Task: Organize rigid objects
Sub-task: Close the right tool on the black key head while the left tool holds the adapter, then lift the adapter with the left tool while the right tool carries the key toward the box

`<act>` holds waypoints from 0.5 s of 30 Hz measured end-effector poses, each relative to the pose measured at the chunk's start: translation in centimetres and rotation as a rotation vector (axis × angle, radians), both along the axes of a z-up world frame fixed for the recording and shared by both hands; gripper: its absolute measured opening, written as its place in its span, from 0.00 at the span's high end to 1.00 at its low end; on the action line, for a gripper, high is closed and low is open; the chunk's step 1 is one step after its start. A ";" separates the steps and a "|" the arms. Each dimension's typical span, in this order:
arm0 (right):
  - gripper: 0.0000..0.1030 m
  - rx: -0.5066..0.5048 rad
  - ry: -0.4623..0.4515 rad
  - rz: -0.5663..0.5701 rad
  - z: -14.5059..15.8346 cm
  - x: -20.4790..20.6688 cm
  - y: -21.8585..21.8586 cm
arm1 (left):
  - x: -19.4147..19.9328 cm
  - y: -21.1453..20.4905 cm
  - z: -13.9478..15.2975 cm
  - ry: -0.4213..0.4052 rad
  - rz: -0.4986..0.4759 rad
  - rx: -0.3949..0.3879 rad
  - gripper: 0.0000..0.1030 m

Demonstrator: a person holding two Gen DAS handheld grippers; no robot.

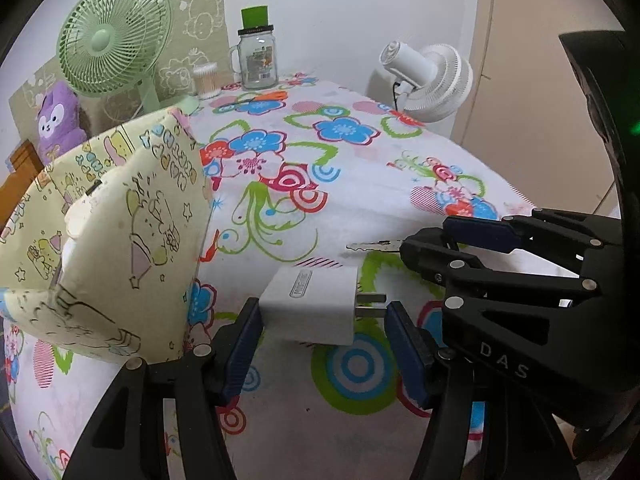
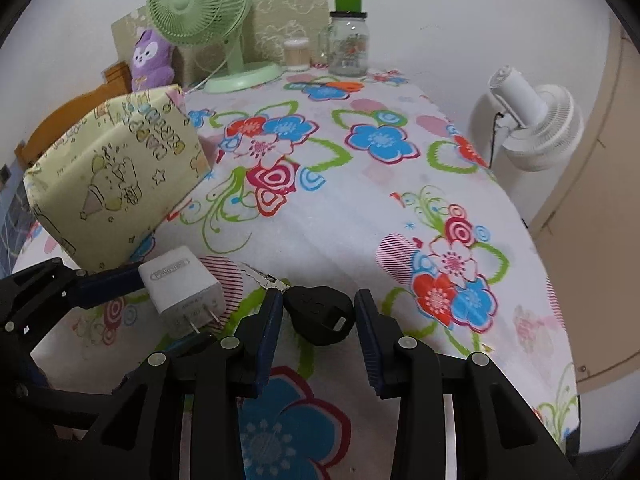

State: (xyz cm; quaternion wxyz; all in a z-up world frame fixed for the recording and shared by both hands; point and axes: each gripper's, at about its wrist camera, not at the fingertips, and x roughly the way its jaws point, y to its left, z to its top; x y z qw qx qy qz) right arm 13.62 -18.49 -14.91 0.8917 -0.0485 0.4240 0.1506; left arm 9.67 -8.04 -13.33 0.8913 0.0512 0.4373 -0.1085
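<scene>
Charger [image 1: 316, 304]: my left gripper [image 1: 324, 320] fingers pinch it, beside the yellow box [image 1: 120, 232], ready for stowing.
Key [image 2: 316, 312]: right gripper [image 2: 316, 336] fingers seemingly clamp its fob, right of the charger.

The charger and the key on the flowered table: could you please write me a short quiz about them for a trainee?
1. True or false: the white charger sits between the fingers of the left gripper.
2. What lies between the fingers of the right gripper? A) a glass jar B) a car key C) a tub of cotton swabs
3. Fill in: the fan standing next to the purple plush toy is ___ in colour.
Key: 1 true; 2 B; 3 green.
</scene>
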 end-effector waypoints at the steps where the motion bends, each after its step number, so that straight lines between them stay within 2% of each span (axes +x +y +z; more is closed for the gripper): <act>1: 0.62 0.000 -0.003 -0.007 0.3 -0.2 0.0 | -0.2 0.0 0.3 -0.001 -0.003 -0.005 0.38; 15: 0.62 -0.019 -0.048 -0.073 3.9 -3.5 -0.2 | -3.1 -0.1 3.8 -0.074 -0.027 0.014 0.38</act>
